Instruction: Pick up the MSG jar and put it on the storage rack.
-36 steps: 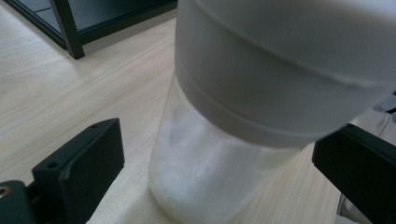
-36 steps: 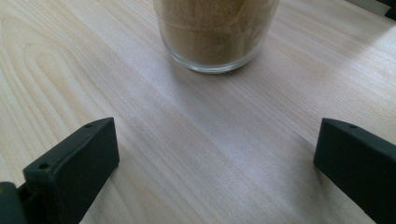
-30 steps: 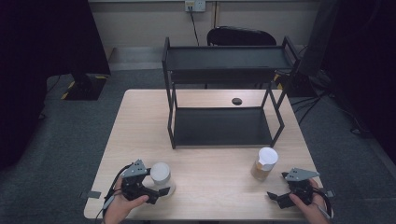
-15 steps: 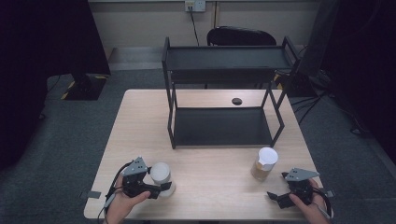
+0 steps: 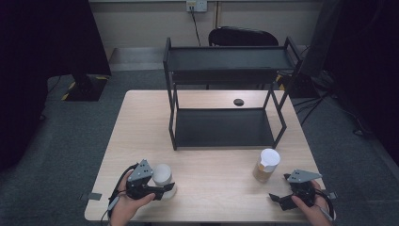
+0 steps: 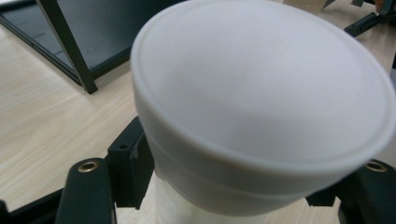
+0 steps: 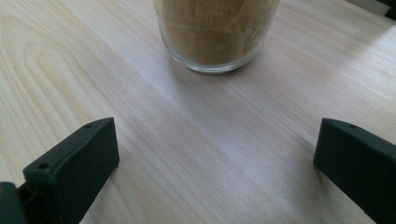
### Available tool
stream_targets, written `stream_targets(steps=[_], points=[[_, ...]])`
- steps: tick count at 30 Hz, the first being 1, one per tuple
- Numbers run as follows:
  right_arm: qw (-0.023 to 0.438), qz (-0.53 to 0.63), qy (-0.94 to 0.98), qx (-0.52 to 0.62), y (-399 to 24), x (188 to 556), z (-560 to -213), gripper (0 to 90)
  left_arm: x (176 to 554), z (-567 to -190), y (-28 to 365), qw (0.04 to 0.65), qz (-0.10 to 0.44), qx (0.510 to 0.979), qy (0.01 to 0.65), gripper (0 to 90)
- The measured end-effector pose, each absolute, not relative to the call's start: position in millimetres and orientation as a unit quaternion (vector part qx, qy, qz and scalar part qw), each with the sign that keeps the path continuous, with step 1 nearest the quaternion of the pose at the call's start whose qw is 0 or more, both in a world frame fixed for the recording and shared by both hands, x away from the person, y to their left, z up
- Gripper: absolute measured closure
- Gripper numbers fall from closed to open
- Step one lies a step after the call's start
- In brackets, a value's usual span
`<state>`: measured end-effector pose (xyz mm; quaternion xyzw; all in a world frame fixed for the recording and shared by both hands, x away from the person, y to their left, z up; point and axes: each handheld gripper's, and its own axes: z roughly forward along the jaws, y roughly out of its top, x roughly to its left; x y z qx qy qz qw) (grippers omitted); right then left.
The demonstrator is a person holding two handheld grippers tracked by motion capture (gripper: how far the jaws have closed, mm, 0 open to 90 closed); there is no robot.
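Note:
A jar with a white lid (image 5: 162, 173) stands near the table's front left. My left gripper (image 5: 163, 187) is around it, held by a hand. Its jaws have just been closing, and in the left gripper view the black pads (image 6: 133, 168) press on the jar's body under the wide white lid (image 6: 261, 88). A second jar (image 5: 266, 165), glass with brown powder and a white lid, stands at the front right. My right gripper (image 5: 278, 188) sits just in front of it, open, with bare wood between its jaws (image 7: 215, 154) and the jar's base (image 7: 215, 32) ahead.
A black two-tier metal rack (image 5: 228, 59) stands on the far half of the wooden table (image 5: 216, 188). A small black disc (image 5: 239, 101) lies behind its lower shelf. A dark chair (image 5: 242, 36) is beyond the table.
The left gripper's jaws have come together on the white-lidded jar, which stood between them. The right gripper and the brown jar have kept still.

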<state>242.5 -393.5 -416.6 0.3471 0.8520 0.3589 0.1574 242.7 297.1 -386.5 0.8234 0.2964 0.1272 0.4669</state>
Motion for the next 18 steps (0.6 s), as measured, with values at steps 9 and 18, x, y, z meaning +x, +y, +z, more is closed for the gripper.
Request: stream_targets(steps=[9,18], points=[[0.157,0.359,0.852,0.347,-394,242,-417,0.0,237,-380,290,0.461,0.148,0.819,0.307,35.0],[0.157,0.359,0.852,0.347,-394,243,-417,0.0,238,-375,285,0.454,0.15,0.816,0.326,35.4]])
